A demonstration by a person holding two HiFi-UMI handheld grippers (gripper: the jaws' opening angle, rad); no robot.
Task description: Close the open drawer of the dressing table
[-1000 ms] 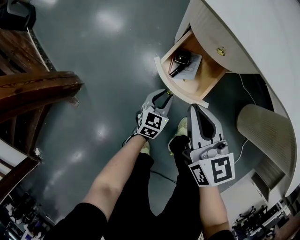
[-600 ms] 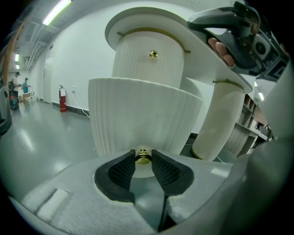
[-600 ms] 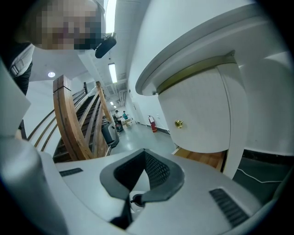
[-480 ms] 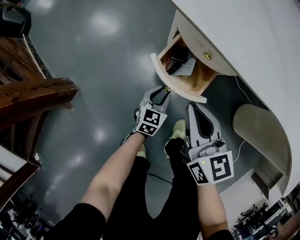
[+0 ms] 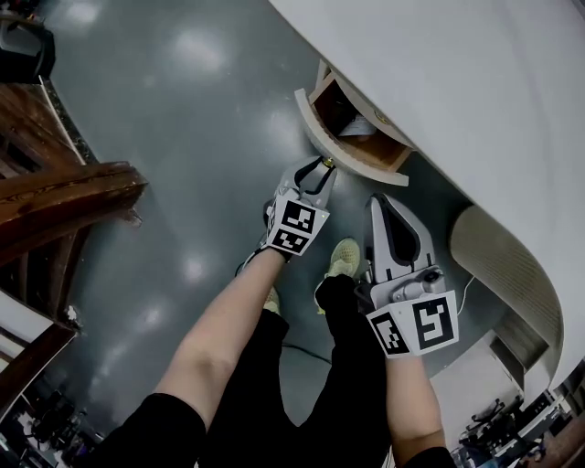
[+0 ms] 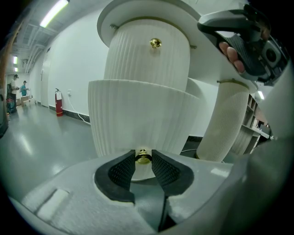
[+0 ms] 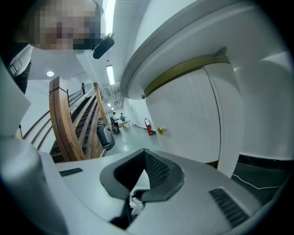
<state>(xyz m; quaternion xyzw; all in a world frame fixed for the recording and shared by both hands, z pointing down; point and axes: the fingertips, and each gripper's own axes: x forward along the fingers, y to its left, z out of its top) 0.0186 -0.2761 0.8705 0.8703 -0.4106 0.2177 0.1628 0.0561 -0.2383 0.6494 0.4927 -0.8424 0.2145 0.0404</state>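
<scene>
The drawer [image 5: 340, 155] stood only partly out from the desk [image 5: 457, 82], so closing looked well along but unfinished. The left hand-held gripper [image 5: 320, 171] was clamped on the drawer's brass knob [image 6: 143, 157]. The right hand-held gripper [image 7: 144, 153], jaws together and empty, hung near the desk front.

Bright strip lights [image 6: 53, 11] glow overhead; soft glare spots dot the glossy floor [image 5: 201, 110]; both claw views bend and darken at the edges.
</scene>
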